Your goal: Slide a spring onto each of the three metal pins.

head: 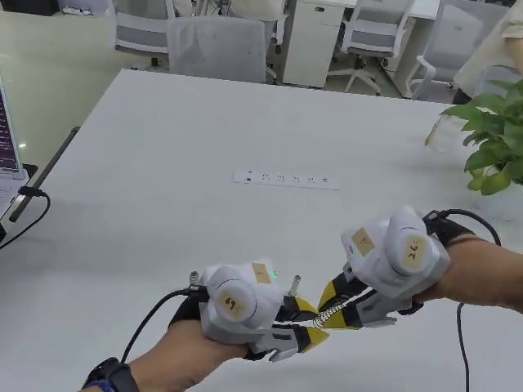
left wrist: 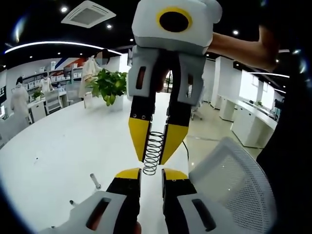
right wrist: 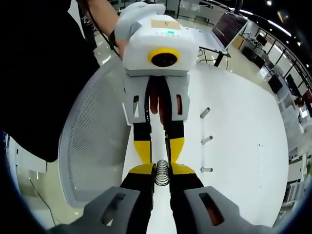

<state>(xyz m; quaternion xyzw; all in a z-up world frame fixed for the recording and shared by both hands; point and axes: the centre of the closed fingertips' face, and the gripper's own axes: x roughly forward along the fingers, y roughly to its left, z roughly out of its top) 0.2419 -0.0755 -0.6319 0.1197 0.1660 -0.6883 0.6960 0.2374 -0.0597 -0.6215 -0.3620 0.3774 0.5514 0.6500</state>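
Right gripper [right wrist: 162, 171]: your jaws are closed on the spring [right wrist: 162, 173], pinching its coils between the yellow tips, low in the centre of the right gripper view.
Left gripper [left wrist: 151, 175]: your jaws stand close together with a slim gap. The spring's near end reaches that gap, but I cannot tell whether they grip it or merely flank it.
Spring: in the air between your two grippers, lower centre of the head view, off the table [head: 245, 139] and on no pin.
Pins [right wrist: 206, 140]: three short rods in a column right of centre in the right gripper view, apart from each other and away from the spring.
Risk, slip: thin round wire on hard jaw faces has little to hold it. Squeeze off-centre and it may roll or spring out.
Risk, crushing: an open coil is probably soft sideways. Too hard a pinch could kink it, and then it may not pass over a pin.
Risk, handover: release one side before the other holds and it drops. It could then bounce past the table edge towards the mesh chair back [left wrist: 234, 175].
Risk, pins: I cannot tell whether they are fixed, so a jaw nudge might tip one.
Materials: the spring is bright wire in an open helix, the pins are dull grey metal cylinders, and the table is white and smooth. The jaw tips are yellow on black fingers below white shells.
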